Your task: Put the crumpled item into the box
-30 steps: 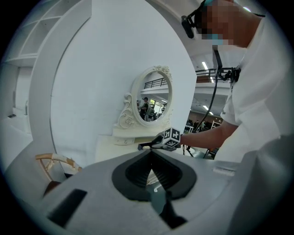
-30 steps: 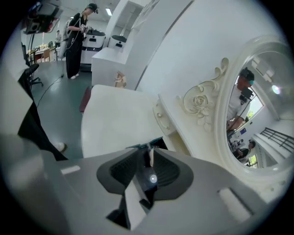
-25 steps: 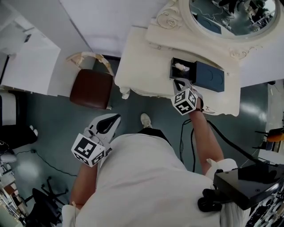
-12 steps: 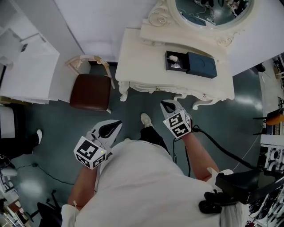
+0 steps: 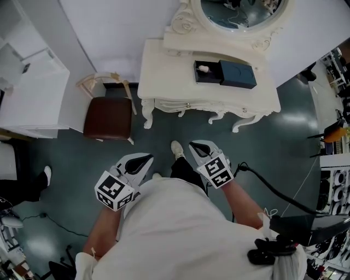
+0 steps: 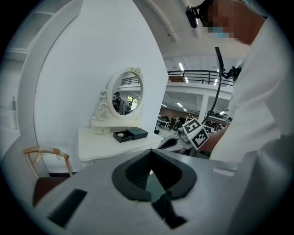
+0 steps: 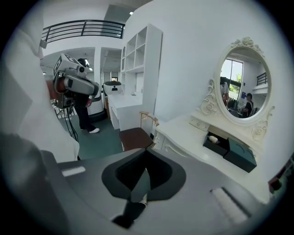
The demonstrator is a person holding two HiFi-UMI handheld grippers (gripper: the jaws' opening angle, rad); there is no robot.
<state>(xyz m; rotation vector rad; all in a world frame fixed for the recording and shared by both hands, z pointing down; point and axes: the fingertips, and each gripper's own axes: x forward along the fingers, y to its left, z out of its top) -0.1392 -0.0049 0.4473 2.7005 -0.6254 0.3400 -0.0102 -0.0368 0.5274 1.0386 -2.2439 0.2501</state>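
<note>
The crumpled white item [image 5: 203, 69] lies inside the open dark box [image 5: 208, 74] on the white dressing table [image 5: 164, 82]. The box's lid [image 5: 238, 75] rests beside it on the right. Both grippers hang low near my body, well away from the table. My left gripper [image 5: 144, 159] is shut and empty. My right gripper [image 5: 195, 146] is shut and empty too. In the left gripper view the box [image 6: 125, 136] shows far off beyond the shut left gripper [image 6: 150, 153]. The right gripper view has the item [image 7: 212, 138] in the box [image 7: 217, 144] beyond the shut right gripper [image 7: 146, 152].
An oval mirror [image 5: 240, 13] stands at the table's back. A brown-seated chair [image 5: 108, 117] sits left of the table, with a white cabinet [image 5: 33, 87] further left. A black cable [image 5: 279, 198] trails over the floor at right. A person's legs [image 7: 87, 117] show far back.
My right gripper has drawn back from the box to beside my body, with the crumpled item left in the box. I have stepped back from the table. The left gripper barely moved.
</note>
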